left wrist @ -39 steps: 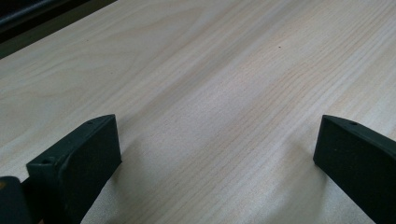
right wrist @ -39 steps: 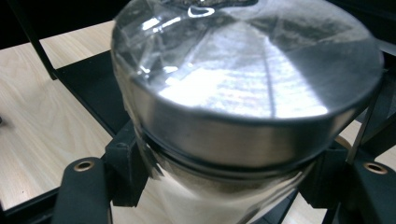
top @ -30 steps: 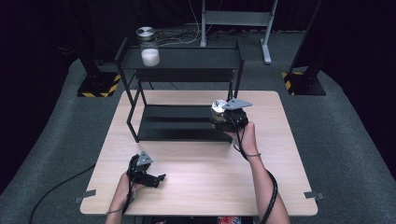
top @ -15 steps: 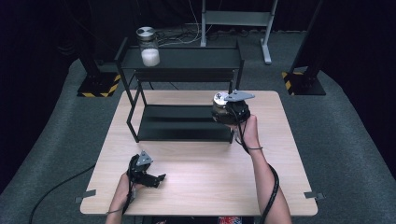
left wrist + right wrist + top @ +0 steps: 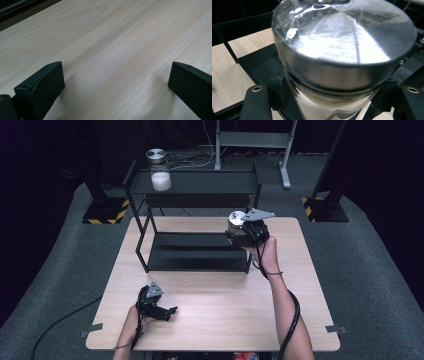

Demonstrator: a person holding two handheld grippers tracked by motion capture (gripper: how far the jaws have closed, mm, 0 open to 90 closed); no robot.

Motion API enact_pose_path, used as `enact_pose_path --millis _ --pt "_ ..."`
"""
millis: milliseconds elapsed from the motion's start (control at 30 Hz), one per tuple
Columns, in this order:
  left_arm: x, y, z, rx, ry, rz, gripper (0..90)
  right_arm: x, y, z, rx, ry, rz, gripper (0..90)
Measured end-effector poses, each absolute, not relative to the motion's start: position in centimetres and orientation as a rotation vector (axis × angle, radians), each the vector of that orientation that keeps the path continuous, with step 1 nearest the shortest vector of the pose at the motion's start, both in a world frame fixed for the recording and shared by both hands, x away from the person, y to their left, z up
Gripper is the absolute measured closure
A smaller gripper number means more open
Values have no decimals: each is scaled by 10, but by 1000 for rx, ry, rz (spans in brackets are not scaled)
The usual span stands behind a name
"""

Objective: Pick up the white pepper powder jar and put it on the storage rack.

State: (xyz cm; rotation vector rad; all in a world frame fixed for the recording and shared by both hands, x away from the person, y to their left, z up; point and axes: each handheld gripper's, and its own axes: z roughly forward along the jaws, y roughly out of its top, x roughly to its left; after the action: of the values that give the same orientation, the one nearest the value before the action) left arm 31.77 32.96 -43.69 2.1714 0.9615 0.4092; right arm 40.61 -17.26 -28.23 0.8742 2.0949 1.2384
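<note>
A glass jar with a shiny metal lid [image 5: 235, 226] [image 5: 342, 50] is held in the air at the right front corner of the black two-tier shelf [image 5: 195, 182], with my right gripper [image 5: 244, 236] [image 5: 332, 105] shut on its body below the lid. A second lidded jar with white powder [image 5: 159, 169] stands on the shelf's top tier at the left. My left gripper [image 5: 166, 312] [image 5: 117, 85] rests low over the wooden table [image 5: 220, 315] near its front left, jaws wide open with only bare wood between them.
The shelf's lower tier [image 5: 192, 252] lies bare behind the held jar. Black stands with yellow-striped feet [image 5: 105, 212] and a grey metal frame [image 5: 252, 140] rise off the carpet beyond the table.
My right gripper has carried the jar a little upward and away from me, toward the shelf's right end. The left gripper has stayed put.
</note>
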Motion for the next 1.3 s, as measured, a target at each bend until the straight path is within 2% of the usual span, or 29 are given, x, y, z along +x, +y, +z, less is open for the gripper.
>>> enact_pose_path --millis 1300 --pt "318 330 -437 2172 962 409 0 404 -183 -215 810 2095 1292 302"
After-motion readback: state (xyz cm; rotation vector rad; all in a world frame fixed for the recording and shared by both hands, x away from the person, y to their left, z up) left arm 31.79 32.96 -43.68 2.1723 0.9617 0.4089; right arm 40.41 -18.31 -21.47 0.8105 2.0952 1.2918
